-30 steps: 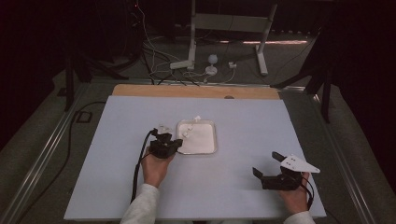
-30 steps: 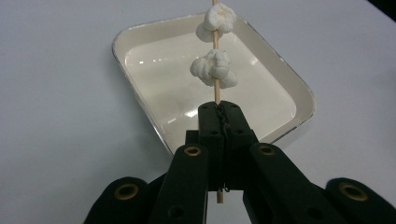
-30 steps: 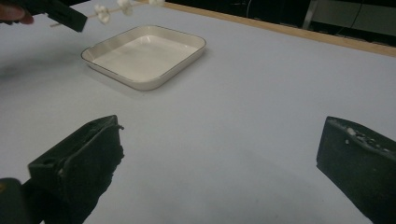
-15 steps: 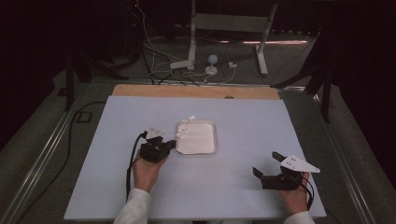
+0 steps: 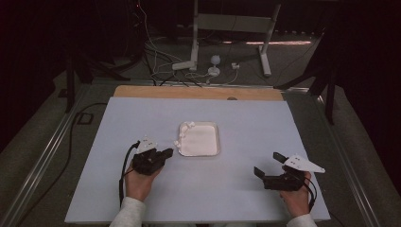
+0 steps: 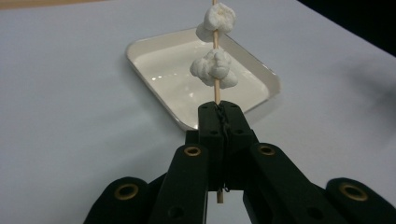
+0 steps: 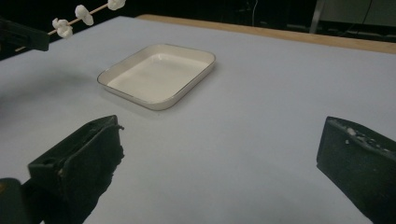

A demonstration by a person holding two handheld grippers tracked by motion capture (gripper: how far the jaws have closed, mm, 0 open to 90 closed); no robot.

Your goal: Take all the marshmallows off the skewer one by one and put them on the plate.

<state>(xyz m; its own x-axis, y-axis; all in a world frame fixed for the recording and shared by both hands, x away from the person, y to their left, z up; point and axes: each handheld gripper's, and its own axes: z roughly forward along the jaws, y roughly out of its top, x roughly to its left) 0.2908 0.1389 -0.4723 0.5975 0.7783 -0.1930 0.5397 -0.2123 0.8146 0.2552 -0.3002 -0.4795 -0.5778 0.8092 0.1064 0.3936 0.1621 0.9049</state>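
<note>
— What have your tools got hold of?

— My left gripper (image 6: 219, 122) has its black jaws pressed together on a thin wooden skewer (image 6: 215, 88) with white marshmallow lumps (image 6: 214, 69) threaded on it. I see two lumps in the left gripper view and three from the right gripper view, where the stick (image 7: 81, 16) hangs in the air at the far left. My right gripper (image 7: 219, 154) is spread wide, with nothing between the jaws, low over the near right of the table.

— Where does the skewer sit in the scene?

— Off the table, in the air. From the high view my left gripper (image 5: 158, 156) is just left of the shallow white rectangular tray (image 5: 215, 152), and the skewer tips toward the tray's near left corner. The tray looks bare inside.

— What could go wrong from here?

— I'd guess the grip is the weak point. The jaws pinch the stick near its bottom end, so the loaded length sticks far out; a quick swing could let it pivot or slide in the pads. A lump might also slip down the stick or drop onto the pale blue table top (image 5: 118, 123) if I tilt too steeply. And if I lower it carelessly, the stick could catch the tray's raised rim (image 6: 154, 95) and nudge the tray.

— Anything in the way?

— Nothing stands between my grippers and the tray. Beyond the far wooden edge (image 5: 198, 92) are white stand legs (image 5: 194, 61) and loose cables (image 5: 163, 78) on the floor, well apart from the work.
</note>
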